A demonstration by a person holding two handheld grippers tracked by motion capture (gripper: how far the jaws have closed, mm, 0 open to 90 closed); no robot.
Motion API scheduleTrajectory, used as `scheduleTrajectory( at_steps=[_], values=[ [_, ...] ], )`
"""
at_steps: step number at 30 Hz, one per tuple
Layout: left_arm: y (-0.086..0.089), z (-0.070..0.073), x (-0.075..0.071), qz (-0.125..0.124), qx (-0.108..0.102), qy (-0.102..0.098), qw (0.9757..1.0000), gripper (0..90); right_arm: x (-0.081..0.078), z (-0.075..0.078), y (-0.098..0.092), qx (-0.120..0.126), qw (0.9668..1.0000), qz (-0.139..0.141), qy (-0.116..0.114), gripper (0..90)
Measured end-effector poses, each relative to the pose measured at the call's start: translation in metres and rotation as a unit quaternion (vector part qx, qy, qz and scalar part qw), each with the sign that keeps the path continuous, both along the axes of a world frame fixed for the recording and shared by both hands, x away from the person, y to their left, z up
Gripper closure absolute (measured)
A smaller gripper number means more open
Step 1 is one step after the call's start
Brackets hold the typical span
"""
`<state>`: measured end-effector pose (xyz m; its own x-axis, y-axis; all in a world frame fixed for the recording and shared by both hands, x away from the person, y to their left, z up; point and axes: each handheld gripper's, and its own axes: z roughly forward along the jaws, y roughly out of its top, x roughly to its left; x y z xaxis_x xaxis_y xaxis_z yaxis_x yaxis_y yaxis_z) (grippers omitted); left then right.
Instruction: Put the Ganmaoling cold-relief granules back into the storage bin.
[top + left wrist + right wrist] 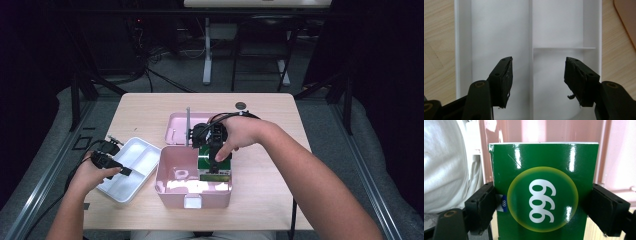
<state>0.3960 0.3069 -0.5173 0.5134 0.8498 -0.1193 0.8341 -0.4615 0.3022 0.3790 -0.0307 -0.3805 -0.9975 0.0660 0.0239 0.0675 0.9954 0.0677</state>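
A green box [544, 192] printed with a yellow circle and white "999" stands between the pads of my right gripper [541, 207], which is shut on its two sides. In the high view the green box [206, 156] is held at the right side of the pink box [172, 187], with my right gripper [212, 137] above it. My left gripper [537, 77] is open over the white divided tray [464, 50], nothing between its pads. The high view shows my left gripper [122, 170] at the white tray [117, 192].
The pink box's lid [175, 131] lies open behind it. A dark round disc [241, 105] sits near the table's far edge. The wooden table [265, 200] has bare room to the right. A white soft item [446, 170] lies left of the green box.
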Motion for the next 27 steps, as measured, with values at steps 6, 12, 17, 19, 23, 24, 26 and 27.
scheduleTrajectory(
  at_steps=[6,12,17,19,23,24,26,27],
  values=[
    [0.0,0.0,0.0,0.002,-0.001,0.0,1.0,40.1,0.002,-0.015,-0.001,-0.008,1.0,0.003,-0.001,15.9],
    [0.0,0.0,0.0,0.002,0.001,0.0,1.0,40.1,0.004,-0.03,-0.003,0.004,1.0,0.0,0.006,16.0],
    [-0.001,-0.001,0.0,0.003,0.002,0.0,1.0,40.1,0.005,-0.042,-0.002,0.009,0.9999,-0.001,0.01,16.0],
    [-0.001,-0.001,0.0,0.002,0.002,0.001,1.0,40.1,0.006,-0.046,-0.001,0.009,0.9999,0.001,0.011,15.9],
    [0.0,-0.001,0.0,0.002,0.002,0.001,1.0,40.1,0.006,-0.053,0.0,0.005,0.9999,0.001,0.012,15.9],
    [0.0,-0.001,0.0,0.002,0.002,0.001,1.0,40.1,0.007,-0.055,0.0,0.005,0.9999,0.001,0.013,15.9],
    [0.0,-0.001,0.0,0.002,0.002,0.001,1.0,40.1,0.007,-0.057,-0.001,0.004,0.9999,0.0,0.013,15.9],
    [-0.001,-0.001,0.0,0.002,0.002,0.001,1.0,40.1,0.007,-0.058,-0.001,0.005,0.9999,0.0,0.012,15.9]
  ],
)
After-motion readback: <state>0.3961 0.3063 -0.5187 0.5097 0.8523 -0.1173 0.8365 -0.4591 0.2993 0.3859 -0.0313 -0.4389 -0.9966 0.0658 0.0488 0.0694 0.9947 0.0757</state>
